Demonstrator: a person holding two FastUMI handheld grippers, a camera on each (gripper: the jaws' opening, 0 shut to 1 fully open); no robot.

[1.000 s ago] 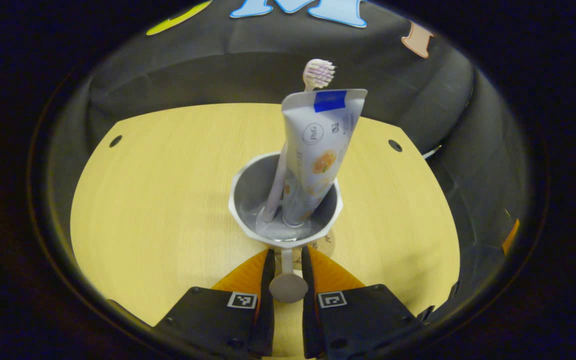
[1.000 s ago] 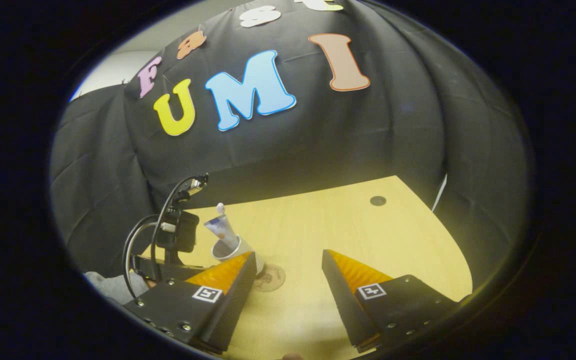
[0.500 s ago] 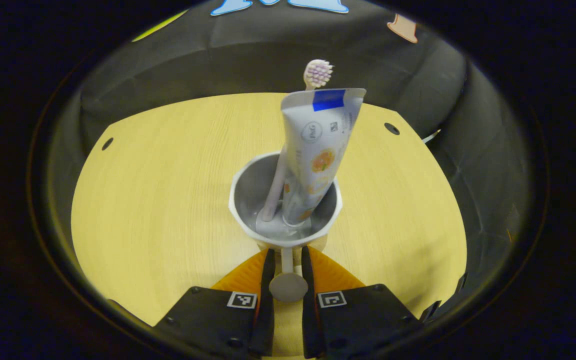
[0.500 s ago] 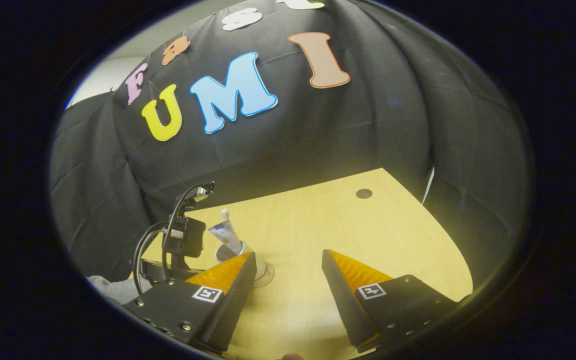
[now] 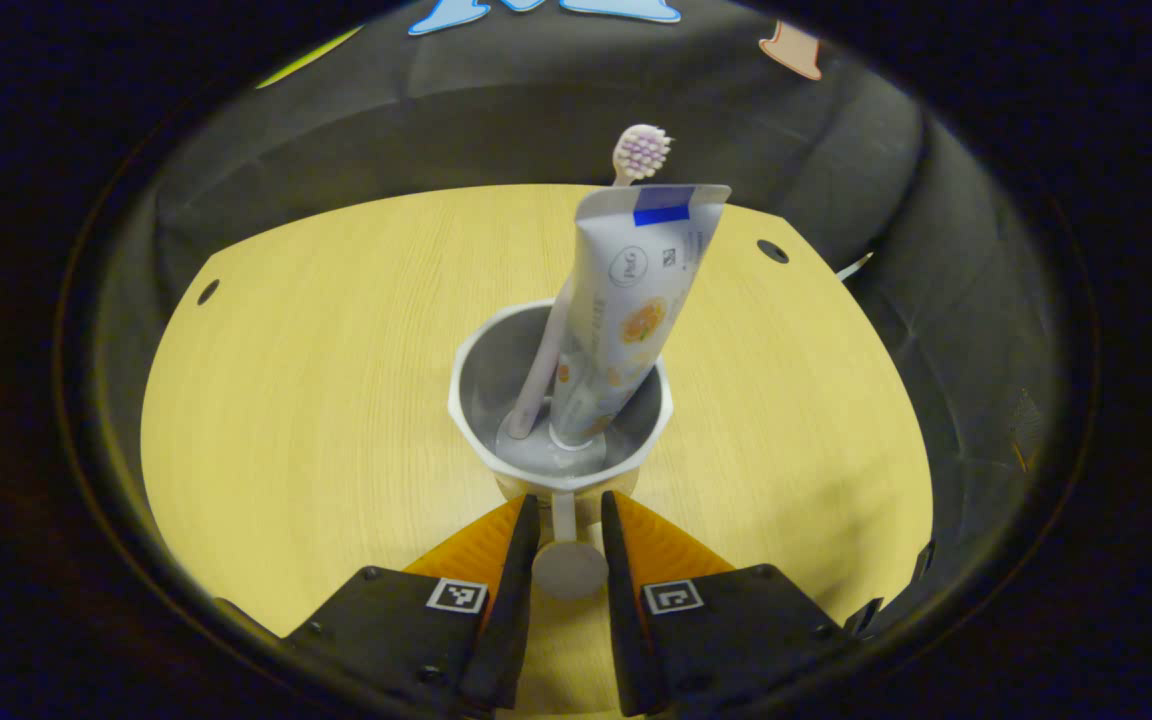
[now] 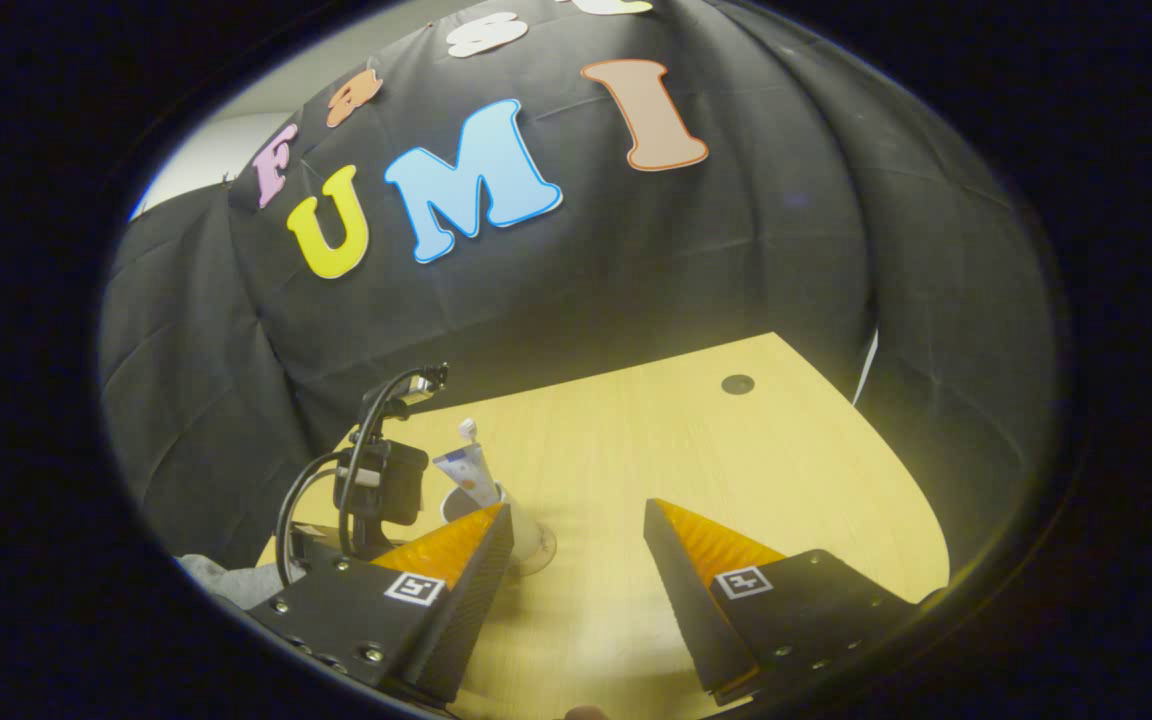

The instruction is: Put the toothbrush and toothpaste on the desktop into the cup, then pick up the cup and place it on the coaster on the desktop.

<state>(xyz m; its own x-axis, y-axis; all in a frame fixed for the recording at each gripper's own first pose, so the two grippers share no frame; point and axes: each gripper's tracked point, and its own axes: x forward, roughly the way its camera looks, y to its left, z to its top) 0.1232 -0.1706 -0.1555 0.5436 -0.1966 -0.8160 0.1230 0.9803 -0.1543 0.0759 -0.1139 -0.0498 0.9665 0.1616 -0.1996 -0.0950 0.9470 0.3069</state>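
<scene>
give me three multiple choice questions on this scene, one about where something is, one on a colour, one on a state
1. Where is the toothpaste?
A. flat on the desk
B. standing in the cup
C. between the right gripper's fingers

2. What colour is the patch at the top end of the toothpaste?
A. blue
B. red
C. green

3. How do the right gripper's fingers stand?
A. pressed on the cup
B. shut together
C. apart, with nothing between them

Answers:
1 B, the tube stands in the cup beside the toothbrush.
2 A, a blue patch sits at its crimped top.
3 C, in the right gripper view bare desk shows between the spread fingers.
</scene>
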